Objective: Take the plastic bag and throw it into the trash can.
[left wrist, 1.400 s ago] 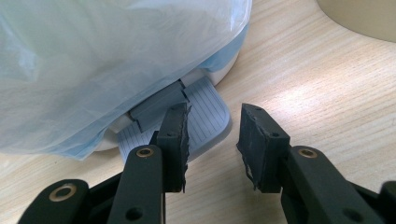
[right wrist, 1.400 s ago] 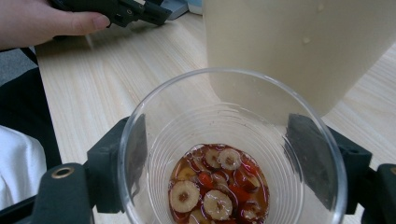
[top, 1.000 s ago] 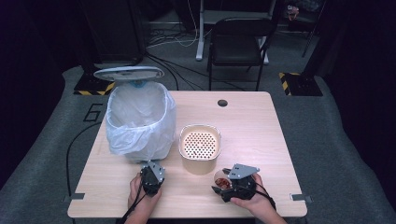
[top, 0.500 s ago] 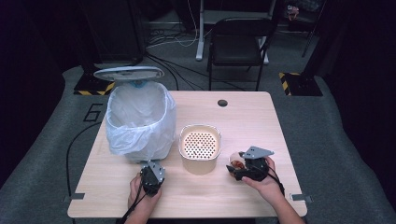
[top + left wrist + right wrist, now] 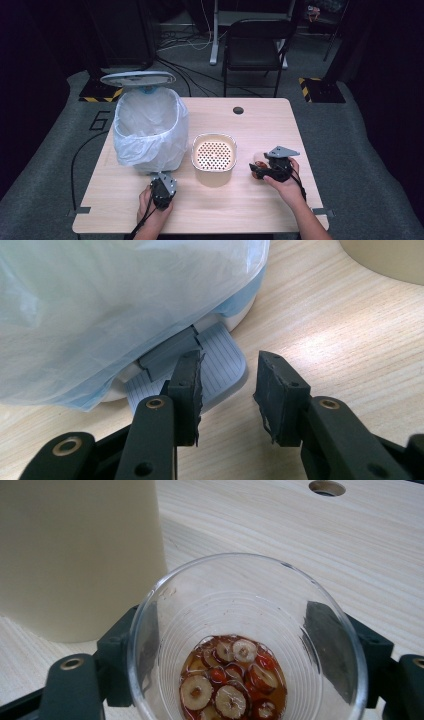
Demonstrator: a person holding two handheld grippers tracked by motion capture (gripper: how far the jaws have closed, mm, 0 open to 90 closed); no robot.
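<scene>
The cup (image 5: 247,645) is a clear plastic one, ribbed walls, w/ sliced red dates and a bit of amber liquid pooled at the bottom; slices show pale centres w/ holes. It sits upright betw. the right gripper's (image 5: 240,645) jaws, which are clamped on its walls from both sides, prob. so the liquid stays in while it's carried. In the high view the cup (image 5: 259,161) is at the table's (image 5: 260,120) right side, just right of the strainer (image 5: 214,158), near but not touching as far as I can tell.

The strainer is a cream tub w/ a perforated insert, standing mid-table. My guess: the cup's contents get tipped into it so liquid drains off and the date slices stay on the holes. The tub's plain wall rises close on the left in the right gripper view.

Left of the strainer is the bin (image 5: 150,131), lined w/ a thin bluish-white bag, lid tipped up at the back. The left gripper (image 5: 227,385), low at the bin's base, points at the ribbed grey pedal (image 5: 225,365). Its jaws stand apart w/ nothing betw. them; left pad is over the pedal's edge. Probably it's parked there to press the pedal and keep the lid open for dumping solids later.
</scene>
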